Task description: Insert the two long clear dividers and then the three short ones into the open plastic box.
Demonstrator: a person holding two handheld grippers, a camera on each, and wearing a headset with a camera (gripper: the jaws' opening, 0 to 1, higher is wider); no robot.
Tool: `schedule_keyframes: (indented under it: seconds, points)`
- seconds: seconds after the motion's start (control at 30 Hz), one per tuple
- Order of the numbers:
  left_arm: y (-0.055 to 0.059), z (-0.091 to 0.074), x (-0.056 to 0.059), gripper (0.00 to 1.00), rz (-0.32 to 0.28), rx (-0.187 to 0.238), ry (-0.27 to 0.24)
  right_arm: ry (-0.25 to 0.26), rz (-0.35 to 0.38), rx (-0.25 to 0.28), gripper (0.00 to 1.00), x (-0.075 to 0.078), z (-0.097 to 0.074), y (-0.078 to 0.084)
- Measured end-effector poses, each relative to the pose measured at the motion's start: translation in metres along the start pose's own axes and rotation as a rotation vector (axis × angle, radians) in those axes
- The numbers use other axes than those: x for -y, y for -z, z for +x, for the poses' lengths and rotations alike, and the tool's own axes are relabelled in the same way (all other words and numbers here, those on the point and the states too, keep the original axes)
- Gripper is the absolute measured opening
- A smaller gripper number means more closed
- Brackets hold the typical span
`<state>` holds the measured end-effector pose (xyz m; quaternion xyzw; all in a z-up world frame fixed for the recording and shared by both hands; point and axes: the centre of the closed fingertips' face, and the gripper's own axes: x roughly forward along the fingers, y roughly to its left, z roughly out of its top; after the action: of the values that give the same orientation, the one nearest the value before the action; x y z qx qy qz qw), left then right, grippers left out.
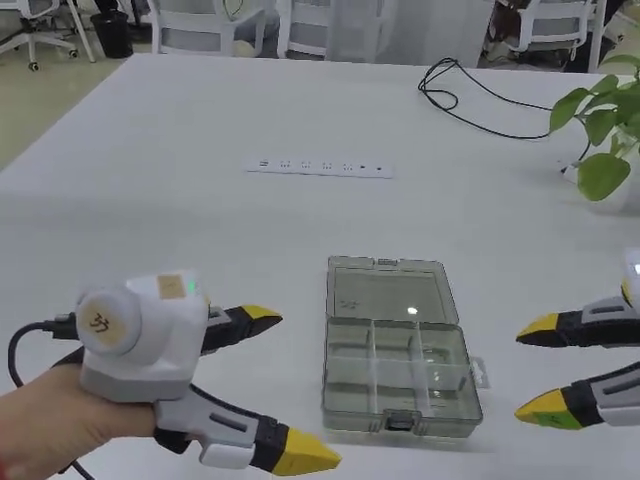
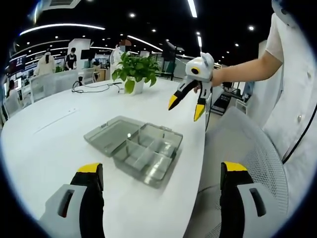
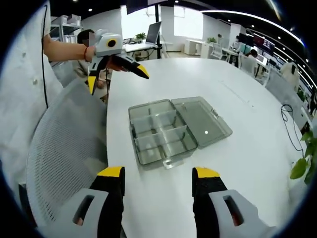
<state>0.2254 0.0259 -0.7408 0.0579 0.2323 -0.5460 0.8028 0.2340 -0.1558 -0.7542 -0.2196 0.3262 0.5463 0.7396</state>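
The clear plastic box (image 1: 397, 375) lies open on the white table (image 1: 180, 200), its lid (image 1: 390, 288) folded flat on the far side. Clear dividers (image 1: 372, 365) stand inside the base and split it into several compartments. My left gripper (image 1: 285, 388) hovers to the left of the box, open and holding nothing. My right gripper (image 1: 535, 368) hovers to its right, also open and holding nothing. The left gripper view has the box (image 2: 143, 151) ahead of my left gripper (image 2: 161, 168), with the right gripper (image 2: 185, 108) beyond it. From my right gripper (image 3: 158, 172) I see the box (image 3: 161, 134) and the left gripper (image 3: 117, 78).
A white power strip (image 1: 320, 167) lies on the table beyond the box. Farther back right are a looped black cable (image 1: 470, 95) and a potted plant (image 1: 605, 130). A grey mesh chair (image 3: 64, 158) stands at the table's near edge. Office chairs line the far side.
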Motion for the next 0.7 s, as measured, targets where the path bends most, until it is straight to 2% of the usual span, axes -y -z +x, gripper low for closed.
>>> schedule_keyframes:
  seconds: [0.2, 0.37, 0.7]
  points:
    - [0.003, -0.002, 0.0, 1.0, 0.004, -0.01, 0.0, 0.013, 0.038, 0.02, 0.68, -0.006, -0.006, 0.011]
    - [0.004, -0.003, 0.0, 1.0, 0.004, -0.016, 0.001, 0.029, 0.045, 0.005, 0.75, -0.006, -0.008, 0.024]
    - [0.003, -0.003, -0.001, 1.0, 0.004, -0.012, -0.003, 0.053, 0.065, 0.011, 0.78, 0.0, -0.011, 0.027]
